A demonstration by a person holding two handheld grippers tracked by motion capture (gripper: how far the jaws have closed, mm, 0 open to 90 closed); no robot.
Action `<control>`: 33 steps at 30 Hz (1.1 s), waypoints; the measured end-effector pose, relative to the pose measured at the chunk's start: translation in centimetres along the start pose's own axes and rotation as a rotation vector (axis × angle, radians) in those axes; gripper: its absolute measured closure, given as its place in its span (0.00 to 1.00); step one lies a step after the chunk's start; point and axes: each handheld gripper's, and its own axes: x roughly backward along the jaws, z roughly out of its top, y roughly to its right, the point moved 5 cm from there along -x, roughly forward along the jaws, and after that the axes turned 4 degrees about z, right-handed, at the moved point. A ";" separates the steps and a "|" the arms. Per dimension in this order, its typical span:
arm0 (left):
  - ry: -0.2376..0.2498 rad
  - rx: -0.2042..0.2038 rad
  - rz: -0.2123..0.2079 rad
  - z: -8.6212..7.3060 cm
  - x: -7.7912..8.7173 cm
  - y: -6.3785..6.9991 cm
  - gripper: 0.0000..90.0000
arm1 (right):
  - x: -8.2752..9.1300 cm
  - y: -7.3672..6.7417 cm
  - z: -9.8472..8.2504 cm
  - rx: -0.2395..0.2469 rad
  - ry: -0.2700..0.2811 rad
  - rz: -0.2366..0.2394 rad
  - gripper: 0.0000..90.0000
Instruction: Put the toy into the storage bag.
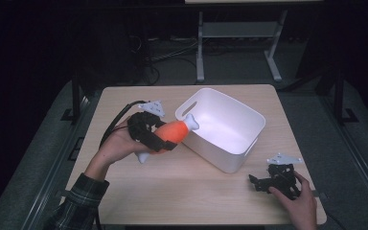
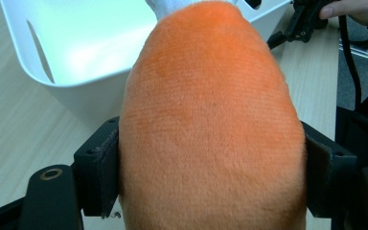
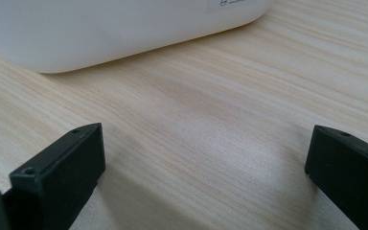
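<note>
At bin (image 1: 230,143), fingers (image 2: 98,167) clamp drumstick toy (image 1: 172,132)

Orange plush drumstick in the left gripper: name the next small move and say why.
Probably carry it a little further over the white bin before letting go. The left gripper grips the orange plush drumstick by its body, and just its white bone end has reached the near rim. The right gripper rests open on the table.

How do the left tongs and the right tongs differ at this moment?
The left tongs are shut on an orange plush drumstick, raised beside the white bin; the right tongs hold nothing, their jaws wide apart. The left tongs aim the toy's white end at the bin's rim; the right tongs sit low on the table, near the bin's side. Both are black and hand-held.
</note>
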 end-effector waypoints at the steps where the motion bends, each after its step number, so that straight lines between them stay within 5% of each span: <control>1: 0.005 0.002 -0.004 0.2 0.0 -0.1 0.25 | 0.0 0.0 0.0 0.000 0.000 0.000 0.00; 17: 0.007 -0.034 0.012 3.8 0.0 -1.9 0.25 | 0.0 0.0 0.0 0.000 0.000 0.000 0.00; 33: -0.010 -0.079 0.027 7.9 -2.0 -3.4 0.25 | 0.0 0.0 0.0 0.001 0.000 -0.002 0.00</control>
